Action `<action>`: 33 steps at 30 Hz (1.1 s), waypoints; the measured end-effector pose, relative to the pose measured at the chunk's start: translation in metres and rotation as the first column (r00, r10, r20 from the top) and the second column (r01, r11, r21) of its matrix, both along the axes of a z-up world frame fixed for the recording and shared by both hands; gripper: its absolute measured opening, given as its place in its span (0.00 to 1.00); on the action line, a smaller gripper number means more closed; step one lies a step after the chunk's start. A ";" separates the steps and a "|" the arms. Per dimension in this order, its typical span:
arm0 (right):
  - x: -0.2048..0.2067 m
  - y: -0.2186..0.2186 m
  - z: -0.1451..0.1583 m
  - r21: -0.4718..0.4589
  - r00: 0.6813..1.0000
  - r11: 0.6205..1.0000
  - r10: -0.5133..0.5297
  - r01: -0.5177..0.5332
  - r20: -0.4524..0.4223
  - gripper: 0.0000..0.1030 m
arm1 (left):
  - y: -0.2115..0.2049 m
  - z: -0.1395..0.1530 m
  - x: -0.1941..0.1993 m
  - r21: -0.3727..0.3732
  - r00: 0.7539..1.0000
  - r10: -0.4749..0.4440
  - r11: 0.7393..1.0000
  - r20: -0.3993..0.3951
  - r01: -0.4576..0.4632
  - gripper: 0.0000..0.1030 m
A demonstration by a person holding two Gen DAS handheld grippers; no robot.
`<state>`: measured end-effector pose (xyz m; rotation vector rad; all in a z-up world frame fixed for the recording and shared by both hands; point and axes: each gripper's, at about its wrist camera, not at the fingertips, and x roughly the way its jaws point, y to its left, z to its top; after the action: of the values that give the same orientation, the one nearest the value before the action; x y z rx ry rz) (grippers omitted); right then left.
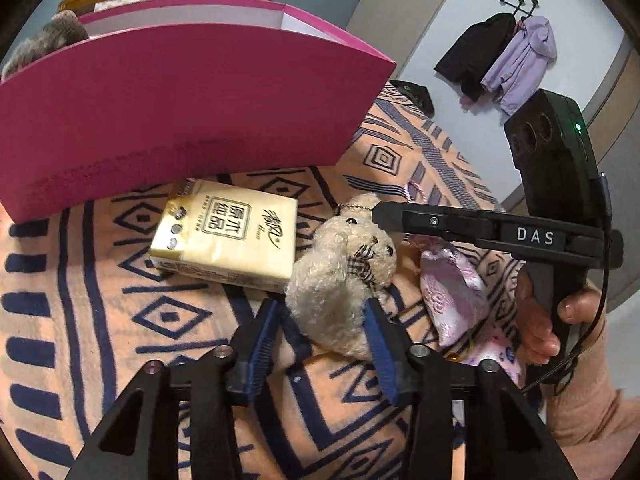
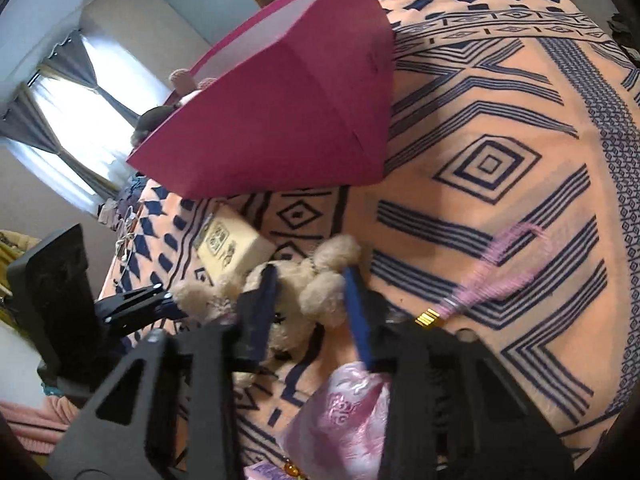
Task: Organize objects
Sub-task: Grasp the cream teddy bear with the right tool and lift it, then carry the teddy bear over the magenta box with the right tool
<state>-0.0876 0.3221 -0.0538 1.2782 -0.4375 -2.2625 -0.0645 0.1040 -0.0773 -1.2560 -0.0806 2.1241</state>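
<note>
the teddy bear (image 1: pixel 340 276) lies on the patterned bedspread (image 1: pixel 80 320), and both your tools are on it. your left gripper (image 1: pixel 322 322) has its blue pads against the bear's lower body, closed on the plush. your right gripper (image 2: pixel 310 300) straddles the head; from the left wrist view its fingers look nearly together at the bear's ear, so it seems to pinch there, though how firmly you cannot tell. just beside the bear sit the tissue pack (image 1: pixel 228 236) and a pink satin pouch (image 1: pixel 452 296), both loose on the bedspread. the magenta box (image 1: pixel 180 108) stands open behind them with a grey plush (image 1: pixel 48 40) already inside. so you are partway: three items look unpacked.
</note>
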 end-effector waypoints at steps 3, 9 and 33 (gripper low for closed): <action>0.007 0.001 0.006 0.008 1.000 1.000 0.004 -0.003 -0.029 0.17 | -0.001 0.004 0.002 0.013 1.000 -0.010 1.000 0.000 0.010 0.35; 0.022 -0.004 0.028 0.014 0.993 1.000 0.025 -0.024 -0.118 0.16 | -0.007 0.019 0.010 0.044 0.999 -0.018 0.999 -0.036 0.020 0.35; 0.018 -0.031 0.130 -0.002 0.930 1.000 0.025 -0.027 -0.366 0.17 | -0.021 0.123 -0.023 0.036 0.963 0.029 0.999 -0.268 -0.020 0.35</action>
<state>-0.0692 0.2908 0.0767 0.8224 -0.2881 -2.4032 -0.0875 0.0826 0.0459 -0.9421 -0.0130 2.2844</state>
